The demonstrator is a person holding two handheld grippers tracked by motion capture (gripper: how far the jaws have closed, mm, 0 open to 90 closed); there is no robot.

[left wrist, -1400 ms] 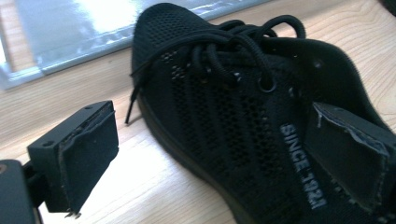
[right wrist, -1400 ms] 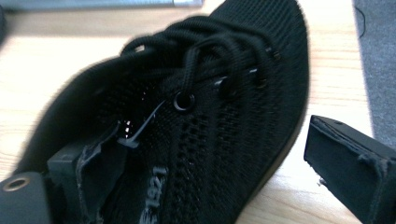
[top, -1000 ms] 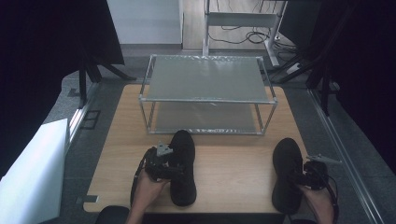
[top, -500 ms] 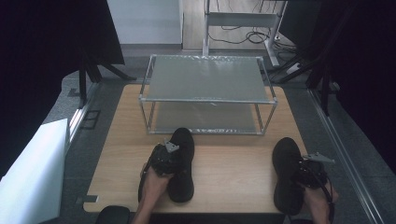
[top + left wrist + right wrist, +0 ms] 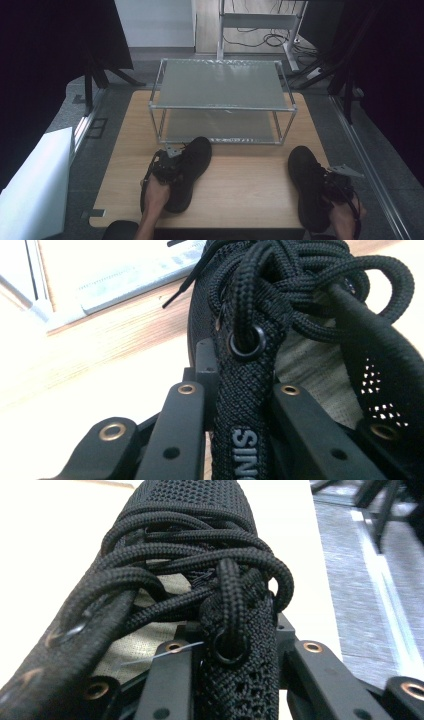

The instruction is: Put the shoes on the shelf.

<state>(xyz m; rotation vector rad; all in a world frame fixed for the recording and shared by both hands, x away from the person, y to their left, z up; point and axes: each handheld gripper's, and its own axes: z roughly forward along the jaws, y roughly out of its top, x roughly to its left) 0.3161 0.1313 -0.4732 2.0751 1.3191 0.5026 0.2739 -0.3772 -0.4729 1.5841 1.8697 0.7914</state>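
Low in the high view, two black shoes sit on the wooden table (image 5: pixel 240 175) in front of a two-shelf metal rack (image 5: pixel 220 100).

Left shoe (image 5: pixel 186 172): lower centre-left of the frame, toe angled up and right toward the rack. Left gripper (image 5: pixel 167 167) sits on its left side, near the opening, with the person's left hand (image 5: pixel 156 192) behind it. From the left gripper view, the two black jaws stand either side of the shoe's upright edge strip with the metal eyelet (image 5: pixel 246 342); they have just been closing and now pinch that strip between them. Laces (image 5: pixel 320 285) bunch above the jaws.

Right shoe (image 5: pixel 306 185): lower right of the frame, toe pointing up the frame, near the table's right edge. Right gripper (image 5: pixel 334 184) is at its right side, right hand (image 5: pixel 345 215) below it. From the right gripper view, the jaws bracket the edge strip with its eyelet (image 5: pixel 229 647); they have just been closing and appear to press on it. Knotted laces (image 5: pixel 200 575) lie just past the jaws.

Both shoes rest on the table, well apart.
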